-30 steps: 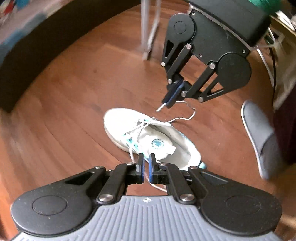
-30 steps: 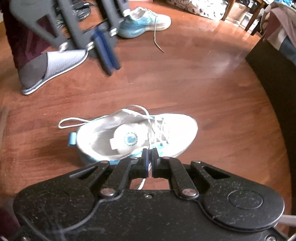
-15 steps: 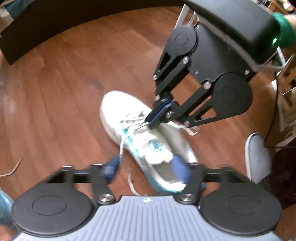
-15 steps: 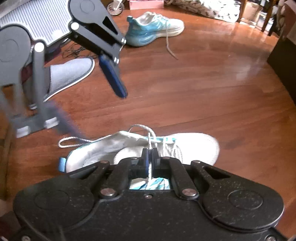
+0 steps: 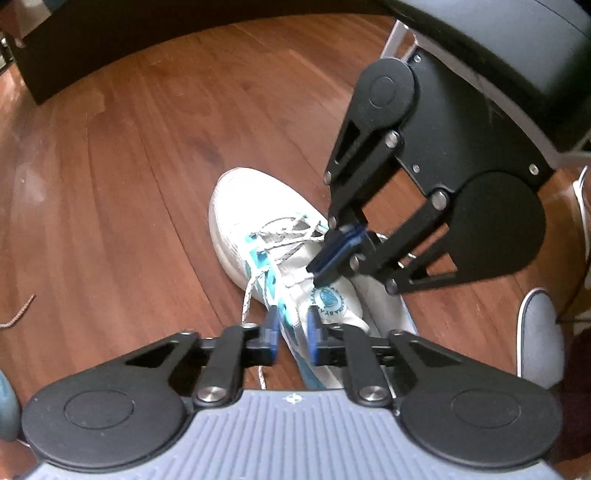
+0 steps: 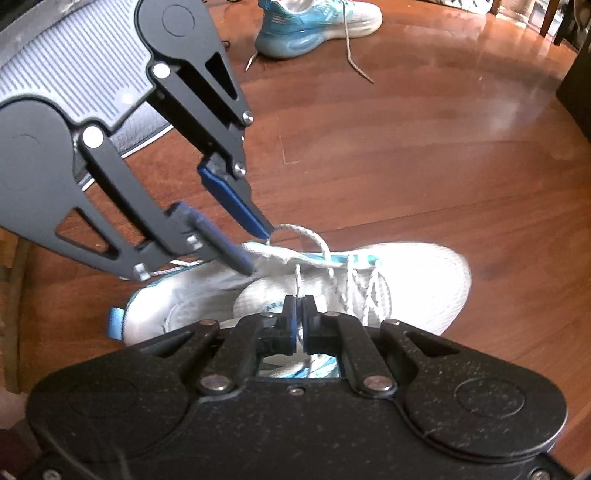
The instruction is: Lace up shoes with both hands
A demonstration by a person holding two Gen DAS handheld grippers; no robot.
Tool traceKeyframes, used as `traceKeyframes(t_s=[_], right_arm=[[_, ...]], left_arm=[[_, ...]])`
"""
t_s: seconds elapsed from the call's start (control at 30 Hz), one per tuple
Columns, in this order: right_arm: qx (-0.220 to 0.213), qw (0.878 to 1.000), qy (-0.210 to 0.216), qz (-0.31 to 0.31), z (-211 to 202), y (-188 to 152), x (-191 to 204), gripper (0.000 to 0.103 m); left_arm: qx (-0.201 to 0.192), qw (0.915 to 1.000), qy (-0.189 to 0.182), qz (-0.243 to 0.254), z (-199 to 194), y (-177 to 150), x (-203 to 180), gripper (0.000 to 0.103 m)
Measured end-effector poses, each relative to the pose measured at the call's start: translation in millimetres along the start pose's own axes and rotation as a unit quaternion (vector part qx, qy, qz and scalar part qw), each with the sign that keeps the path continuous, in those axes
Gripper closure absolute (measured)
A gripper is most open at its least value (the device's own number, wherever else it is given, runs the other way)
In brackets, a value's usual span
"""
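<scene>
- Shoe (image 6: 406,273): a white trainer with turquoise trim lies on the wooden floor (image 6: 424,155), just below both grippers.
- Left gripper (image 5: 291,334): jaws closing, a small gap left; the shoe's near collar edge sits between the pads, seemingly not yet pinched.
- Right gripper (image 6: 298,321): jaws pressed together on a strand of white lace (image 6: 297,275).
- Second shoe (image 6: 317,22), turquoise-soled, lies far off.

Two sneakers lie on the wooden floor (image 6: 424,155): one white sneaker (image 6: 417,280) nearest, and one blue-soled sneaker (image 6: 317,22) well beyond it. One grey slipper (image 5: 539,339) sits near the white sneaker's heel. Two tongs work over the white sneaker: left tongs (image 5: 291,332), right tongs (image 6: 298,317).
</scene>
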State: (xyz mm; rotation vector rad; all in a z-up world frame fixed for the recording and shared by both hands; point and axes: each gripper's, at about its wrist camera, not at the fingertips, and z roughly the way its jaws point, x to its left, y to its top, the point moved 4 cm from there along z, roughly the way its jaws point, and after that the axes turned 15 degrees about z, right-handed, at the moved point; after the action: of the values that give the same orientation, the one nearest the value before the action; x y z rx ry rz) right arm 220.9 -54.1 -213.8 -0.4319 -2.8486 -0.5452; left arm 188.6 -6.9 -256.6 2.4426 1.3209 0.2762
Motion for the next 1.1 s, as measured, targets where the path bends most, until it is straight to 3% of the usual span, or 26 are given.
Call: traceKeyframes(t_s=[0.27, 0.57, 1.1], right_arm=[[-0.008, 0.999, 0.007, 0.037, -3, -4, -5, 0.102], [-0.014, 0.998, 0.009, 0.061, 2, -5, -4, 0.102], [-0.027, 0.996, 0.007, 0.081, 6, -8, -6, 0.102]], left_arm=[[-0.005, 0.9996, -0.001, -0.027, 2, -3, 6, 0.095], [-0.012, 0.9911, -0.036, -0.127, 1, -12, 23, 0.096], [-0.015, 0.9902, -0.047, -0.131, 0, -15, 32, 0.096]])
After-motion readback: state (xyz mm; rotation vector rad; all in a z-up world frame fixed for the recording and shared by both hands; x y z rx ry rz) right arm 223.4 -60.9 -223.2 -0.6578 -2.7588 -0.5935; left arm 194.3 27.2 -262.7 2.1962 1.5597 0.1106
